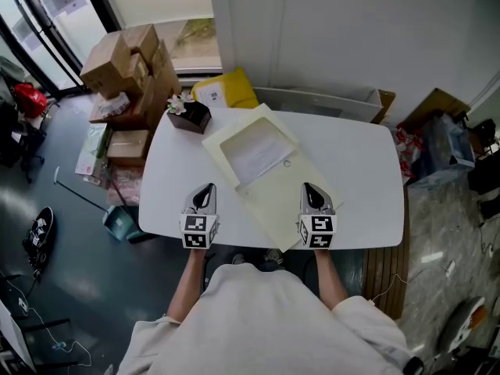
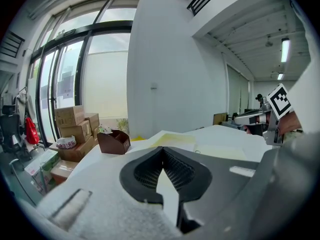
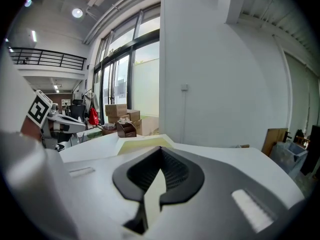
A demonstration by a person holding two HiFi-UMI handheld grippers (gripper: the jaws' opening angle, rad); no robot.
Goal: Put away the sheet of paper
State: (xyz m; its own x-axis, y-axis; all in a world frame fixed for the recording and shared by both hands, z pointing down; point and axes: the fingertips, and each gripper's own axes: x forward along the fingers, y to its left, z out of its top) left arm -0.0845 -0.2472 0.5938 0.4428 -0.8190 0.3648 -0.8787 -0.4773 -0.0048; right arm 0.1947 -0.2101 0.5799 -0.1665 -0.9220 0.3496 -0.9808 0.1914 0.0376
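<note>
Shoulders in a white shirt fill the bottom of the head view, forearms reaching out to both tools.

White sheet of paper, faintly printed, lies flat at mid-tabletop inside the outline of a pale-yellow flat folder set askew. Cannot tell whether it sits on top of the folder or under a clear front. Nothing grips either one.

Right claw is pressed together and empty, tip just at the folder's near right edge. Left claw is likewise pressed together with nothing between the pads. It sits over the bare white rounded tabletop, apart from the folder's left edge.

Near the folder's far corner stands a small dark-brown box with flowers; contact unclear. Behind that lies a yellow padded envelope. Stacked brown cardboard cartons stand on the floor to the left.

Judgement: no step is in hand. Either the sheet is yet to be slid into the folder and the folder closed, or it is in and only closing remains. These views do not settle which.
</note>
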